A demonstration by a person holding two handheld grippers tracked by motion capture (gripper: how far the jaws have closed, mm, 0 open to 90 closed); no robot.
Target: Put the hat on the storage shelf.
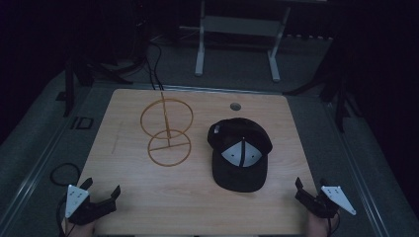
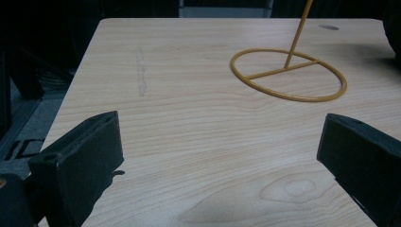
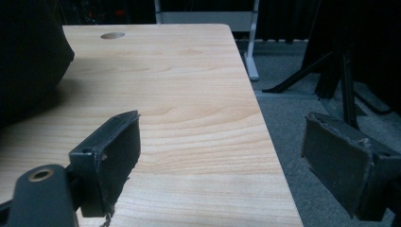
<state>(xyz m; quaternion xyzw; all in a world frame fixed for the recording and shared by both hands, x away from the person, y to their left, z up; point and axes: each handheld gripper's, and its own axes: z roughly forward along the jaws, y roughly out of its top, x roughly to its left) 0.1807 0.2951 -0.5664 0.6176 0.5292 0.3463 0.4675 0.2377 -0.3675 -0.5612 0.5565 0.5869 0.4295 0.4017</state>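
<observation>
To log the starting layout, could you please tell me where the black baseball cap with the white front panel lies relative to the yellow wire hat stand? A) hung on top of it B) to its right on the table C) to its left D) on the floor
B: the black baseball cap lies flat on the wooden table, apart from and right of the yellow wire hat stand.

Left hand-held gripper [image 1: 103,191] jaws spread wide, right hand-held gripper [image 1: 310,190] likewise

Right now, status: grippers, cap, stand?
Left gripper and right gripper open, empty, at near table corners. Black cap flat on table, untouched. Yellow wire stand upright left of it, apart. Nothing between.
</observation>
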